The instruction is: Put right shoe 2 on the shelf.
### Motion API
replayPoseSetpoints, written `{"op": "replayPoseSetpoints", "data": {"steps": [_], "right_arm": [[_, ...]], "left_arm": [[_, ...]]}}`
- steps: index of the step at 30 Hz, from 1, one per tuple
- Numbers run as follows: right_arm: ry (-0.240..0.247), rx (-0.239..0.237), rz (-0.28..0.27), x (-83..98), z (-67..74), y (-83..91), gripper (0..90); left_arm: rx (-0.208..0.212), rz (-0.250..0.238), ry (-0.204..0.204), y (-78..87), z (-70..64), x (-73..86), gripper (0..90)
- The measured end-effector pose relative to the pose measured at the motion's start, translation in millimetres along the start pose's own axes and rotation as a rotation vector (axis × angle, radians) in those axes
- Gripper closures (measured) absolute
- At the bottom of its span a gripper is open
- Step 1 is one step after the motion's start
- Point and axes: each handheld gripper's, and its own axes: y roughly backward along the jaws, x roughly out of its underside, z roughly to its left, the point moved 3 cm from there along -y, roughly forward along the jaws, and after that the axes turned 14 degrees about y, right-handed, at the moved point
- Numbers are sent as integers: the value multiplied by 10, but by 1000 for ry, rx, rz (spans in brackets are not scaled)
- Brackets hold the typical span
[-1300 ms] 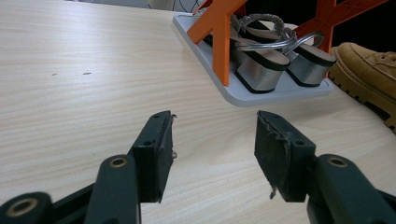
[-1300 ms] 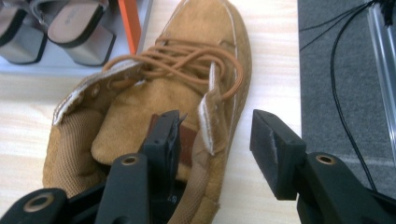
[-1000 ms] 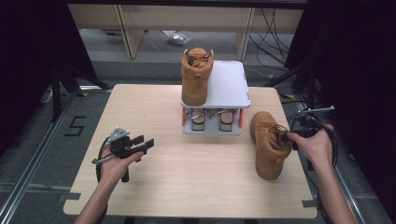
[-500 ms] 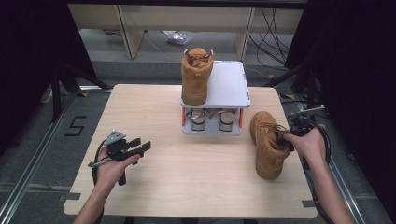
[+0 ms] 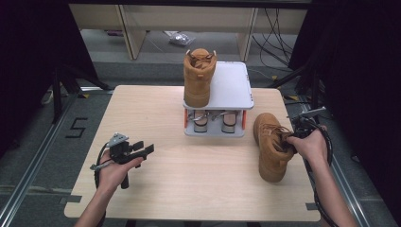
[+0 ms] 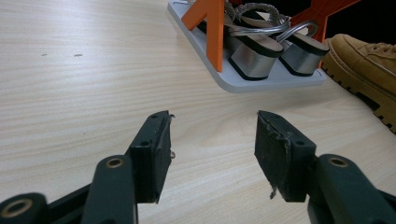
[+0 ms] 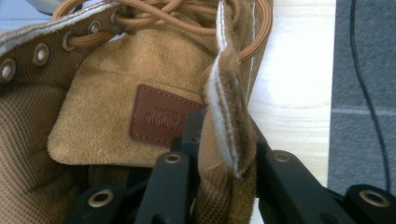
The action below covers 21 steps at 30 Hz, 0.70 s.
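My right gripper (image 5: 289,142) is clamped on the collar edge of the tan boot (image 5: 273,145) at the right side of the table (image 5: 156,118); in the right gripper view the two black jaws pinch the folded suede rim (image 7: 227,135) between them, with the brown leather tongue label (image 7: 161,119) just beside and the laces (image 7: 187,14) above. That boot stands on its sole, just beside the grey two-level rack (image 5: 222,94). My left gripper (image 5: 144,150) hangs over bare wood at the table's left, jaws apart and holding nothing; in the left gripper view I see open tabletop between them. Beyond them sits the rack's base (image 6: 252,79) with its orange legs (image 6: 212,23) and a pair of heeled sandals (image 6: 261,46). A second tan boot (image 5: 199,75) stands upright on the rack's top shelf, at its left side.
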Motion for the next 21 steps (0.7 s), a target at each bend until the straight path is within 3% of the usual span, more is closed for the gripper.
{"op": "replayPoseSetpoints", "data": {"steps": [1,3,4,5,6,8,10,11,13,15,17,20,21], "right_arm": [[7,-12,13,6,-10,2,791],[-43,-39,11,-6,0,6,798],[-44,-40,-14,1,-19,-3,803],[-58,-55,0,2,-23,10,806],[-93,-61,-15,6,-7,5,808],[-55,-73,0,25,-60,22,812],[-103,-97,-17,34,-63,34,817],[-89,-108,-41,40,-93,24,819],[-146,-128,-63,45,-83,33,821],[-111,-137,-83,64,-140,21,824],[-173,-171,-103,59,-132,28,827],[-203,-170,-131,53,-149,27,833],[-250,-205,-121,47,-130,45,834]], "left_arm": [[-3,1,-5,1,7,1,454],[-5,2,-4,2,20,8,455],[0,2,-4,-1,26,10,458],[-7,1,-3,0,30,13,459],[-6,0,-2,-2,33,15,459],[-6,-1,1,-7,36,21,460],[2,0,3,-14,36,23,460],[2,0,4,-15,37,23,460],[-9,0,1,-10,41,18,460],[-3,-3,3,-11,43,11,459],[-8,-7,1,-4,41,3,459],[-11,-8,3,6,44,-4,458],[-9,-8,-1,8,49,-6,458]]}}
